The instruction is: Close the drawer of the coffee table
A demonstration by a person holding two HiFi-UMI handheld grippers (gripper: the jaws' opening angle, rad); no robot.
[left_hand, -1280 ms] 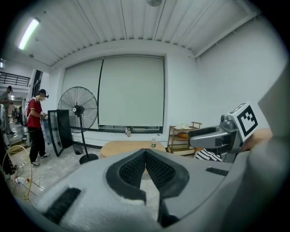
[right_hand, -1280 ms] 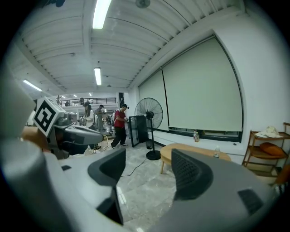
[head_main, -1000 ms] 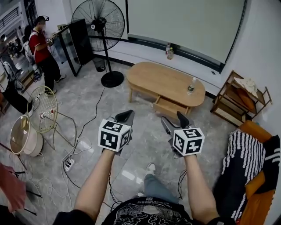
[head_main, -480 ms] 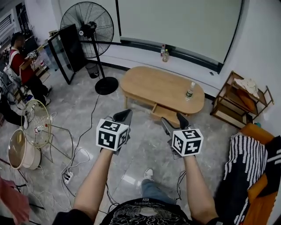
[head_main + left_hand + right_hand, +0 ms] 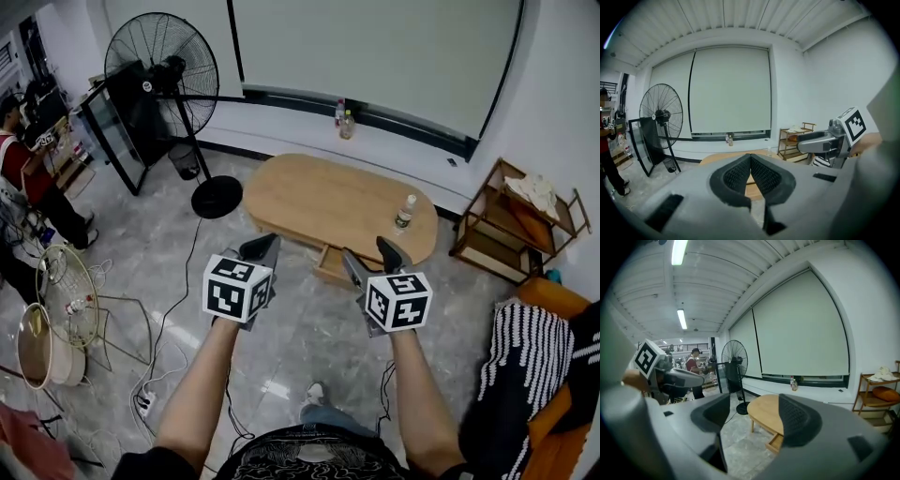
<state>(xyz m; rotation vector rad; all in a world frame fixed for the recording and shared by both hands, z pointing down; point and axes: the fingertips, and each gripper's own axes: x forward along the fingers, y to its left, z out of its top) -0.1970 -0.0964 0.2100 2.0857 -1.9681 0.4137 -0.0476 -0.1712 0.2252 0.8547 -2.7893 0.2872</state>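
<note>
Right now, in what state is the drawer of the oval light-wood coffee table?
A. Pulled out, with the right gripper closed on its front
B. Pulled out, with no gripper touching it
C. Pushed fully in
B: the drawer juts out from under the top of the oval light-wood coffee table, while the left gripper and the right gripper hang in the air, apart from it.

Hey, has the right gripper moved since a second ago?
Yes. The right gripper has gone forward toward the coffee table; in the head view its tips now reach the table's near edge by the open drawer.
</note>
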